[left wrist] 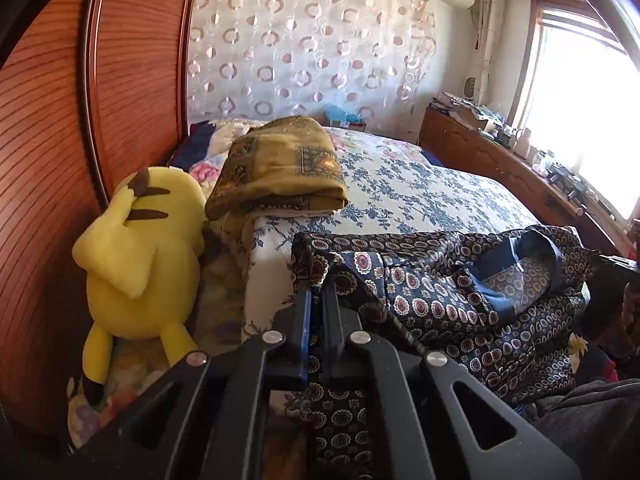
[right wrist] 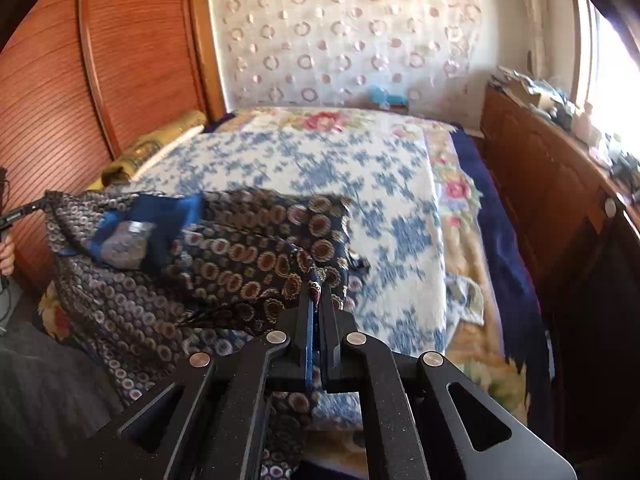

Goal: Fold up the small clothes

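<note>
Bedroom: blue-floral quilt [right wrist: 320, 168] on bed, wooden wardrobe [left wrist: 132, 80] upper left. Patterned garment [left wrist: 460, 296] stretched left-right across frame. Left gripper [left wrist: 318, 292] and right gripper [right wrist: 318, 288] each clamped on its edge.

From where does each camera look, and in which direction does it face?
Left wrist: on the left gripper, facing down its fingers across the bed to the curtain; shut on the garment, plush at left.
Right wrist: on the right gripper, same direction; shut on the garment; a hand at the left edge.
Shared: garment, bed, curtain, wardrobe.
</note>
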A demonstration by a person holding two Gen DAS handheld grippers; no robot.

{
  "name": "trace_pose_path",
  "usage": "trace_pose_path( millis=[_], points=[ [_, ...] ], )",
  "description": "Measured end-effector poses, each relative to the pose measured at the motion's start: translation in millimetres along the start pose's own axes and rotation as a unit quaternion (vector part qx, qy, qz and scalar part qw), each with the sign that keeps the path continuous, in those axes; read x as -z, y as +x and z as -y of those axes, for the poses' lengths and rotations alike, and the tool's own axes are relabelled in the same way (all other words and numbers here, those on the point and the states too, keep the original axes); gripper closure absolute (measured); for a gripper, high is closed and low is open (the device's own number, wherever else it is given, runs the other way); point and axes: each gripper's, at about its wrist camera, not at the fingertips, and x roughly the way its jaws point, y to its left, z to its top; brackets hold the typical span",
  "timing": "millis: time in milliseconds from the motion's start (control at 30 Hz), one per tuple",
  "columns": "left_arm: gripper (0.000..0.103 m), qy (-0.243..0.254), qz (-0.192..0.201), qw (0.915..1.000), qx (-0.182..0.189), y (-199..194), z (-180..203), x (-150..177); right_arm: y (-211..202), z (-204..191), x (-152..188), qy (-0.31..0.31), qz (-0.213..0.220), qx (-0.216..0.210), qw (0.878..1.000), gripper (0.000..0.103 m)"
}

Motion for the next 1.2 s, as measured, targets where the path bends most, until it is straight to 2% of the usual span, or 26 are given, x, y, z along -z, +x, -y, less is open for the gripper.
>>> trace_pose_path(
  millis=[33, 67, 100, 133, 167, 200, 300, 400, 500, 733, 933, 1000, 1167, 1200],
  points=[
    [0.097, 0.0, -0.003, 1.0, 0.001, 1.4, -0.9, -2.6, 1.1, 2.9, 1.9, 0.006, -0.002, 0.005, 1.0, 0.101],
    [0.09, 0.002, -0.003, 1.0, 0.001, 0.2, -2.5, -2.7, 1.4, 3.7, 1.2, 0.007, -0.001, 0.006, 1.0, 0.101],
    [0.078, 0.004, 0.001, 1.0, -0.001, -2.4, -2.8, -4.0, 0.9, 4.9, 0.1, 0.005, 0.002, 0.007, 1.0, 0.099],
    [0.071, 0.006, 0.008, 0.9999, -0.003, -5.8, -2.7, -6.6, 1.1, 5.3, -4.4, 0.0, 0.007, 0.014, 1.0, 0.098],
    [0.063, 0.007, 0.014, 0.9999, -0.005, -10.2, -3.7, -7.9, 0.5, 5.5, -7.3, -0.004, 0.009, 0.017, 1.0, 0.091],
    [0.061, 0.009, 0.017, 0.9998, -0.006, -12.1, -4.0, -10.7, 0.1, 5.4, -11.1, -0.008, 0.013, 0.02, 1.0, 0.082],
    [0.053, 0.019, 0.019, 0.9996, -0.009, -9.5, -5.1, -22.9, -3.0, 7.7, -23.4, -0.018, 0.032, 0.028, 0.999, 0.064],
    [0.053, 0.027, 0.009, 0.9994, -0.017, 8.8, -6.1, -34.0, 4.5, 8.4, -37.4, -0.031, 0.037, 0.042, 0.998, 0.046],
    [0.053, 0.035, -0.009, 0.9993, -0.009, 34.2, -6.4, -44.8, 28.6, 10.4, -51.1, -0.027, 0.029, 0.031, 0.999, 0.043],
    [0.053, 0.026, -0.082, 0.9963, -0.003, 107.8, -16.4, -52.5, 91.0, 10.1, -55.7, -0.027, -0.021, 0.025, 0.999, 0.042],
    [0.053, 0.03, -0.139, 0.9898, 0.004, 137.4, -14.5, -34.0, 119.2, 21.4, -39.2, -0.007, -0.077, 0.023, 0.997, 0.042],
    [0.053, 0.033, -0.136, 0.9902, 0.0, 136.7, -13.4, -30.0, 124.2, 24.1, -32.4, 0.0, -0.091, 0.018, 0.996, 0.042],
    [0.054, 0.051, -0.133, 0.9898, -0.009, 134.9, -4.8, -27.0, 123.2, 20.5, -30.9, 0.006, -0.085, -0.003, 0.996, 0.041],
    [0.067, 0.06, -0.133, 0.9893, -0.005, 135.4, -0.5, -26.4, 123.3, 16.9, -31.0, 0.0, -0.085, -0.006, 0.996, 0.043]
  ],
)
